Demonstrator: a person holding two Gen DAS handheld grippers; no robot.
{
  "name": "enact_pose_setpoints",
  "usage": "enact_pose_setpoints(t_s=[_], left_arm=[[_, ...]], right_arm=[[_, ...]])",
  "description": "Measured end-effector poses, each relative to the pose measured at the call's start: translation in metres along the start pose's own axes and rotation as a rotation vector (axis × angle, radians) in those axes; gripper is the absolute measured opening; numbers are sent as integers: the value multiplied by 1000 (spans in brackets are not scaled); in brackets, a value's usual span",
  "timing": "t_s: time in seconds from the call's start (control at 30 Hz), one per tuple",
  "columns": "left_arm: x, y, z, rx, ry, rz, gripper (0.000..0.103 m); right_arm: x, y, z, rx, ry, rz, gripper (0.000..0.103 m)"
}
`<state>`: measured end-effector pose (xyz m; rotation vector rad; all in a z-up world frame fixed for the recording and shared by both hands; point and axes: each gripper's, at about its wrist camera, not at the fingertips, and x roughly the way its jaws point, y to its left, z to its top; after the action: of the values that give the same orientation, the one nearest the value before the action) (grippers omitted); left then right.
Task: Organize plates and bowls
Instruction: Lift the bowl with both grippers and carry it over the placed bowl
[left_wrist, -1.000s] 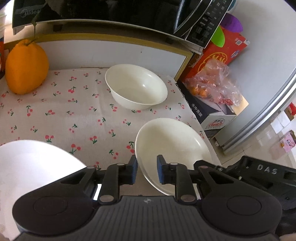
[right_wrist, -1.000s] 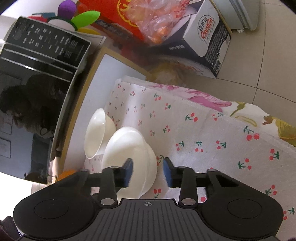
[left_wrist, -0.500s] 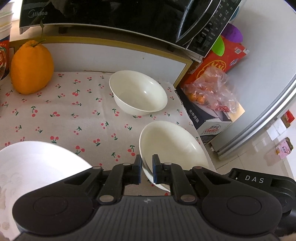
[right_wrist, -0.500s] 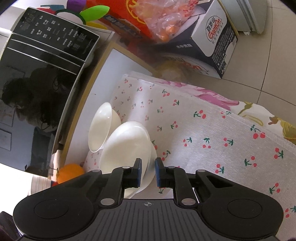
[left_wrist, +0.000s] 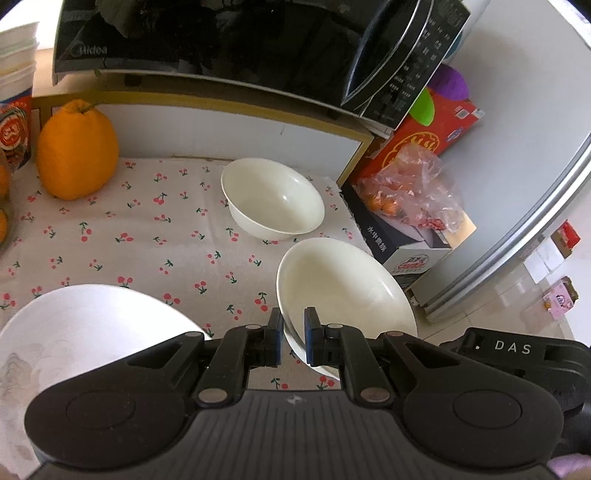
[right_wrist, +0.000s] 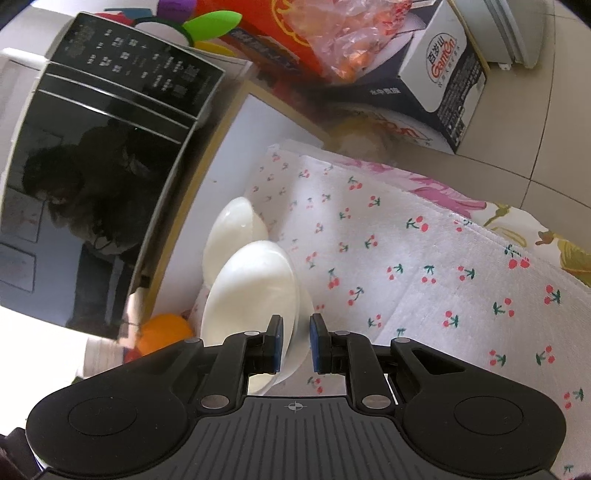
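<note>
**Both grippers pinched on the rim of one white bowl**

In the left wrist view the left gripper has its blue pads drawn narrow on the near rim of a wide white bowl, which sits tilted at the right edge of the cherry-print cloth. A second, deeper bowl stands upright behind it, apart from it, near the white backboard. A white plate lies at lower left, and a large orange citrus fruit sits in the far left corner under the microwave. Part of the right gripper's black body shows at lower right.

The right wrist view gives the opposite side: the right gripper is clamped narrow on the same bowl's rim, showing the bowl's outer wall. Whether its base touches the cloth is hard to tell here. The second bowl appears just beyond. This view alone shows the floral cloth edge and tiled floor.
</note>
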<state>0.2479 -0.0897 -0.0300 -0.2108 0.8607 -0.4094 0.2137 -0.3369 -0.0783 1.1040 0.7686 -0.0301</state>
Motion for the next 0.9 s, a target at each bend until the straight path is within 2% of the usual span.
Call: enact_pose_setpoints(t_s=[0.33,0.77,0.9], left_arm=[[-32,-2,-6,-10,-13,-16,11],[-61,-10,-22,17,-20,5,12],[-68,-12,-26,24,-15,-9,12]], right_arm=[[-26,13,-8,-42,26,35,16],[-48,24,-22,-112,69,22,16],[-57,25,-23,-129,69,23,16]])
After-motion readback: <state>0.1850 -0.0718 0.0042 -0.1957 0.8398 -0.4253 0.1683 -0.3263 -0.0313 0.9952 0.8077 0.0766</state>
